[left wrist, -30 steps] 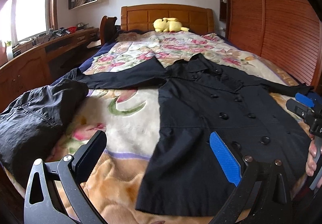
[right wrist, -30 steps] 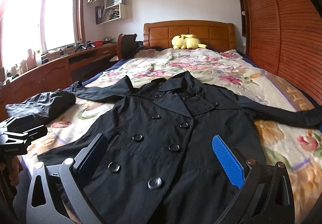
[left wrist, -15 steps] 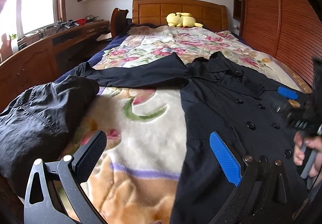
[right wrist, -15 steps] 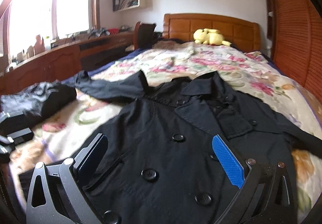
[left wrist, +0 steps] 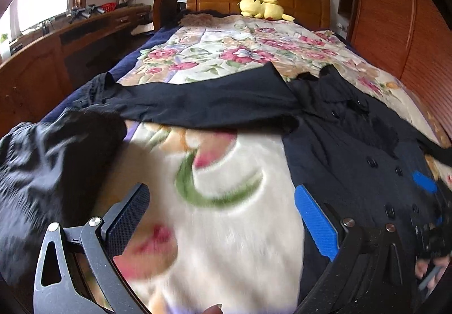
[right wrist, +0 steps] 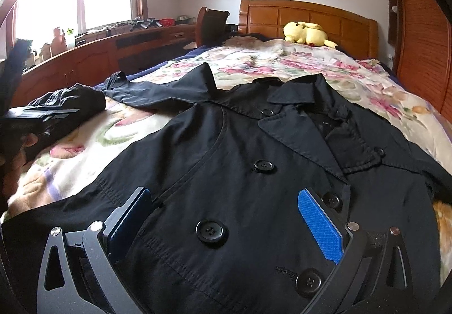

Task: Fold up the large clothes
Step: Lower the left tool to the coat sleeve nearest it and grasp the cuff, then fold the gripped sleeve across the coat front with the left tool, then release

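Observation:
A black double-breasted coat (right wrist: 254,150) lies spread face up on the floral bedspread (right wrist: 296,65), sleeves stretched out to both sides. In the left wrist view the coat (left wrist: 353,139) is at the right and its left sleeve (left wrist: 203,105) runs across the middle. My right gripper (right wrist: 223,218) is open, low over the coat's buttoned front. My left gripper (left wrist: 220,215) is open and empty over bare bedspread (left wrist: 226,54), left of the coat's body and short of the sleeve. The right gripper (left wrist: 426,201) shows blurred at the right edge.
A crumpled dark garment (left wrist: 50,161) lies on the bed's left edge, also in the right wrist view (right wrist: 70,99). A yellow plush toy (right wrist: 306,33) sits by the wooden headboard (right wrist: 308,17). A long wooden desk (right wrist: 99,60) runs along the left; a wooden wardrobe (right wrist: 423,31) stands at the right.
Both grippers have moved forward and lower over the bed. The left one swung left off the coat's hem onto bare bedspread; the right one came closer over the coat's front.

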Motion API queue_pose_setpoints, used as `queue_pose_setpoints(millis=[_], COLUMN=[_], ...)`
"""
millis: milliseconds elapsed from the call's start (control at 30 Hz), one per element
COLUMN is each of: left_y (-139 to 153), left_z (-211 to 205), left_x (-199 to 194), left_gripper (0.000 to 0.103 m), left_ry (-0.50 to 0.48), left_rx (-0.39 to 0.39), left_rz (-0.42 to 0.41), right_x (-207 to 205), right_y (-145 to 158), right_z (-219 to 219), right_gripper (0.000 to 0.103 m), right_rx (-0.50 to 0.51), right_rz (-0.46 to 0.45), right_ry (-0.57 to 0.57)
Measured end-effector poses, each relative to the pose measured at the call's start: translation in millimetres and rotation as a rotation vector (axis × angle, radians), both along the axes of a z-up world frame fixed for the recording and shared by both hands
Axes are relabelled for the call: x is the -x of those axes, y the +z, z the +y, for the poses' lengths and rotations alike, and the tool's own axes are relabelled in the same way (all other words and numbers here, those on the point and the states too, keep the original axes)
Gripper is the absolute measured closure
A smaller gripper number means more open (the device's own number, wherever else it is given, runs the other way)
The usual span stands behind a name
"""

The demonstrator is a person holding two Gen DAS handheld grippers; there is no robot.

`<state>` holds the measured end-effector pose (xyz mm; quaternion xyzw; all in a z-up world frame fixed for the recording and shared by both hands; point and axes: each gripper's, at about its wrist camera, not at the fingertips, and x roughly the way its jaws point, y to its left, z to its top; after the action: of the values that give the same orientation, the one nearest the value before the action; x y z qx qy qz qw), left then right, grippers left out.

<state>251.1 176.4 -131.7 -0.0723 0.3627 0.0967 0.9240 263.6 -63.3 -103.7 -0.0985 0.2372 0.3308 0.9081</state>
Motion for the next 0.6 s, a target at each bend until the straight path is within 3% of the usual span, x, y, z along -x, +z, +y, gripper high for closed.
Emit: queue_pose_setpoints(millis=[233, 467, 600], left_y=[-11.8, -40.5, -51.6], left_z=[33.5, 59.5, 79.8], left_x=[-57.9, -102.9, -116.6], left_gripper=[0.001, 0.025, 0.031], left_ry=[-0.016, 0.013, 0.079], left_rx=[0.084, 0.161, 0.197], left_rz=[-0.004, 0.06, 0.088], right_x=[-4.2, -8.6, -7.7], right_y=[-0.5, -2.7, -3.5], right_z=[10.4, 11.2, 11.8], right_gripper=[0.0, 0.0, 0.0], right_rx=[-0.002, -0.004, -0.001], right_rz=[0.019, 0.039, 0.039], right_ry=[0.002, 0.006, 0.007])
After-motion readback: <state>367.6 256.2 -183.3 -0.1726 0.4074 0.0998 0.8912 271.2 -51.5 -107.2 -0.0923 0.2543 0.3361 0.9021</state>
